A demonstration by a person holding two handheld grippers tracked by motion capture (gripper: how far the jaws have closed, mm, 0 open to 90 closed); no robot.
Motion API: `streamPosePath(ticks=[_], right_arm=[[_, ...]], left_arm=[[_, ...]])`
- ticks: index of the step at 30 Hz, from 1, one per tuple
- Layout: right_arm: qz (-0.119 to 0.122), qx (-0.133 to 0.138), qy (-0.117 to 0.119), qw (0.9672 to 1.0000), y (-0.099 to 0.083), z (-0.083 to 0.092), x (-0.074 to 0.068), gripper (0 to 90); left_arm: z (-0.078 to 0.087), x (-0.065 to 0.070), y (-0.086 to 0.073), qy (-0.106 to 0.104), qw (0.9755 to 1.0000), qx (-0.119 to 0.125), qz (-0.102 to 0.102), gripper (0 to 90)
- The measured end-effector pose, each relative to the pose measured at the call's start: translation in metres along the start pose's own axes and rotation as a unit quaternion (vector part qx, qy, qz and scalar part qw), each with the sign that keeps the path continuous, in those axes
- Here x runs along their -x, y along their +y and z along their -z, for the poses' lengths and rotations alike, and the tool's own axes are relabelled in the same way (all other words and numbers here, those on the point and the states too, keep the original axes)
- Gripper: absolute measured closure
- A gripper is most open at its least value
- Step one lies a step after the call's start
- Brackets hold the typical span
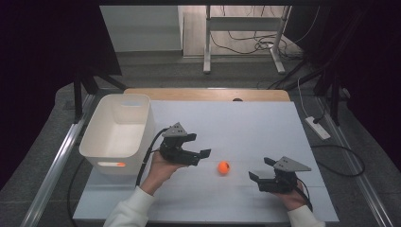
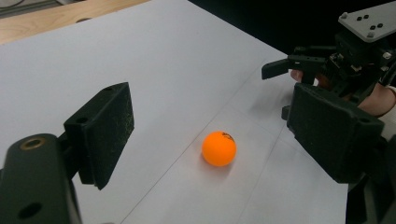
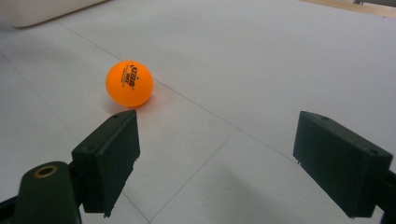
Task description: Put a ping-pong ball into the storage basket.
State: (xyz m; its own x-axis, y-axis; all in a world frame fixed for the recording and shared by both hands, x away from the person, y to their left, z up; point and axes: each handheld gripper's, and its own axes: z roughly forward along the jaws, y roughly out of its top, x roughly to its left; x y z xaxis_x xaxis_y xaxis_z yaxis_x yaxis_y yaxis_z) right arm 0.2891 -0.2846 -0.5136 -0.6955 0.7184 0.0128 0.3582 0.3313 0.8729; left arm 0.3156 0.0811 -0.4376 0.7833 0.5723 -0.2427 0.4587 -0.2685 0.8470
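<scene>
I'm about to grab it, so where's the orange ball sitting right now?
In the high view the orange ball lies on the white table, between the open left gripper and open right gripper, touching neither.

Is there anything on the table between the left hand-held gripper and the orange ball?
Nothing visible. The left hand-held gripper has its jaws open toward the orange ball, with just bare white table surface between them. The left gripper view shows the same open gap.

left tongs (image 1: 201, 145) gaping wide, right tongs (image 1: 261, 168) gaping, both held level
</scene>
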Motion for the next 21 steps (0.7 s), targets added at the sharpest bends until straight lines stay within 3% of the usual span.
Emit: streamPosePath(ticks=[21], right_arm=[[0.000, 0.001, 0.000, 1.0000, 0.000, 0.001, 0.000, 14.4]], left_arm=[[-0.035, 0.000, -0.001, -0.023, 0.9996, -0.017, 0.004, 16.0]])
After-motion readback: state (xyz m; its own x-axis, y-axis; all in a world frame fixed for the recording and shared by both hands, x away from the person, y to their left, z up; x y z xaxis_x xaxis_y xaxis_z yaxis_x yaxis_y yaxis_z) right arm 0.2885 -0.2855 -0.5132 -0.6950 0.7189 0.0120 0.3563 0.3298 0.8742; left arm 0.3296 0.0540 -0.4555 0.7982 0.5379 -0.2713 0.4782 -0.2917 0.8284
